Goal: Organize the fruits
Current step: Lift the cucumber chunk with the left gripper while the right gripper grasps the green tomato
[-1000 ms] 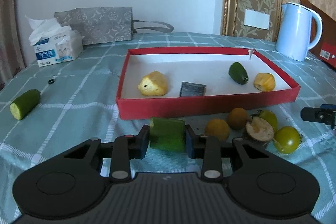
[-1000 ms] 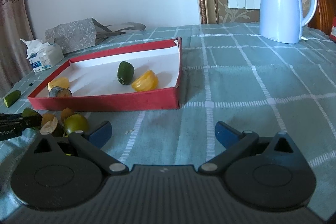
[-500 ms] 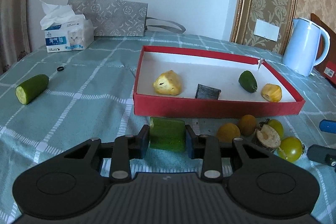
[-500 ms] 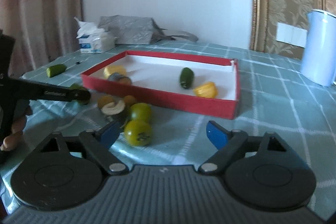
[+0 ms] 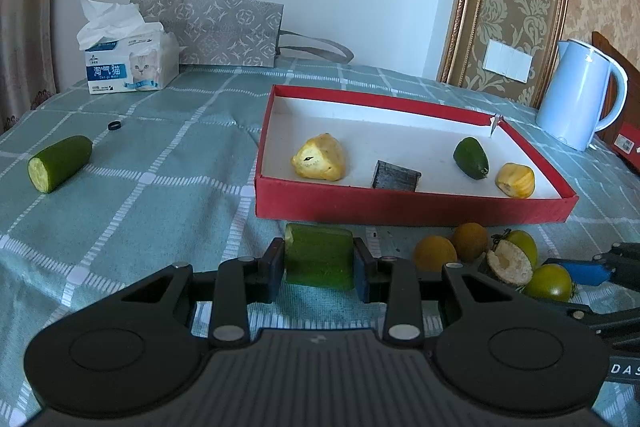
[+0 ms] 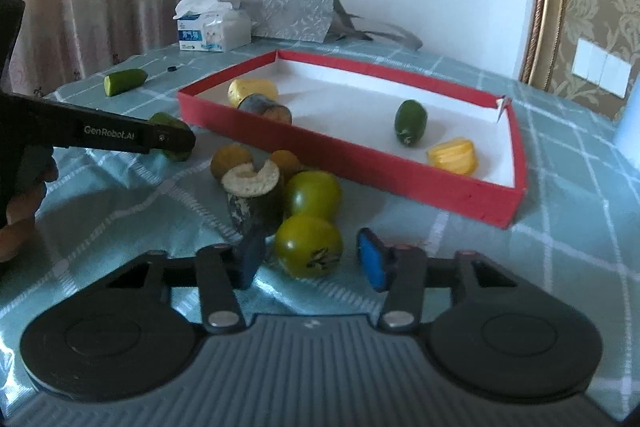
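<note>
Gripping a green cucumber chunk point(image 5: 319, 261) between its pads, the left claw point(image 5: 319, 263) sits just in front of the red tray point(image 5: 412, 205), near that tray's front left corner, while the right claw point(image 6: 310, 259) stands apart around the nearer green tomato point(image 6: 309, 245), its pads not yet pressing the skin as far as can be told. That tomato lies on the tabletop point(image 5: 160, 187) touching a second green tomato point(image 6: 312, 193) and a cut dark-skinned piece point(image 6: 252, 197), with two small orange fruits point(image 6: 231, 159) behind them, all just outside the tray's front wall. Inside the tray already lie a yellow chunk point(image 5: 320, 158), a dark block point(image 5: 395, 176), a green fruit point(image 5: 471, 158) and a yellow wedge point(image 5: 515, 180); another cucumber piece point(image 5: 59, 163) lies well apart toward the tabletop's left edge. To do this step well, the right claw should centre on the tomato's widest part and close gently, since a round smooth fruit would likely squirt out or nudge its neighbours. The left should lift its chunk clear of the red wall before moving over the tray.
</note>
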`<state>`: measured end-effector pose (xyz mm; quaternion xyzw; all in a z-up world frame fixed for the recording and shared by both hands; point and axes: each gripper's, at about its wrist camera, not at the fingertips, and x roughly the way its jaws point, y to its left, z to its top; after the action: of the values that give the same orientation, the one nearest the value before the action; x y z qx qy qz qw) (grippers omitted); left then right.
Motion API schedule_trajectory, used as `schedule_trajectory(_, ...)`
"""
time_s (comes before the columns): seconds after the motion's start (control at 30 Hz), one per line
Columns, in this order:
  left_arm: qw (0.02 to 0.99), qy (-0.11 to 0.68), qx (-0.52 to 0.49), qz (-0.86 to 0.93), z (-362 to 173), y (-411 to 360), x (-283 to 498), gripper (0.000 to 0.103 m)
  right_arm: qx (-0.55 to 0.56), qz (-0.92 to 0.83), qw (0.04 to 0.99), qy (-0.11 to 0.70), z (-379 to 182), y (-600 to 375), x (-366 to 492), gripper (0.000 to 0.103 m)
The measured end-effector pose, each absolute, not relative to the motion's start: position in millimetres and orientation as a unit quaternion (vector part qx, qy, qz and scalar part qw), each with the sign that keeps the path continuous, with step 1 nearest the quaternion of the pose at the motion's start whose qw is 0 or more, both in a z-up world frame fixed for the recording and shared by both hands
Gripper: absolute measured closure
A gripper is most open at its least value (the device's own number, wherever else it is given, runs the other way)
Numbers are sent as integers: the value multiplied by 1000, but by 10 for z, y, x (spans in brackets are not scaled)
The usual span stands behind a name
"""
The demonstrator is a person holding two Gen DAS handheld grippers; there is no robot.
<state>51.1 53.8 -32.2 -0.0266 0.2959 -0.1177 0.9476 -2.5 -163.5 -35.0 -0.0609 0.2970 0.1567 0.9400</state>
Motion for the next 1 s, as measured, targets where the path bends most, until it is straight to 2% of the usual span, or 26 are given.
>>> schedule_trajectory(0.03,947,296,-27,-118,-323,534,510,69,-58,159,940,297,-348,-1637,-24,67)
schedule_trajectory(0.1,947,297,-29,-118,-328,536,511,69,-56,160,940,297,-352,-1642,-20,70)
schedule_trajectory(0.3,947,298,-31,-119,-329,537,513,69,-37,143,946,290,-329,-1763,-43,71)
schedule_trajectory(0.57,946,300,-26,-117,-335,530,517,69,45,65,951,298,-336,-2197,36,70)
schedule_trajectory(1.0,947,298,-25,-117,-337,523,516,69,60,18,954,294,-354,-2374,28,70)
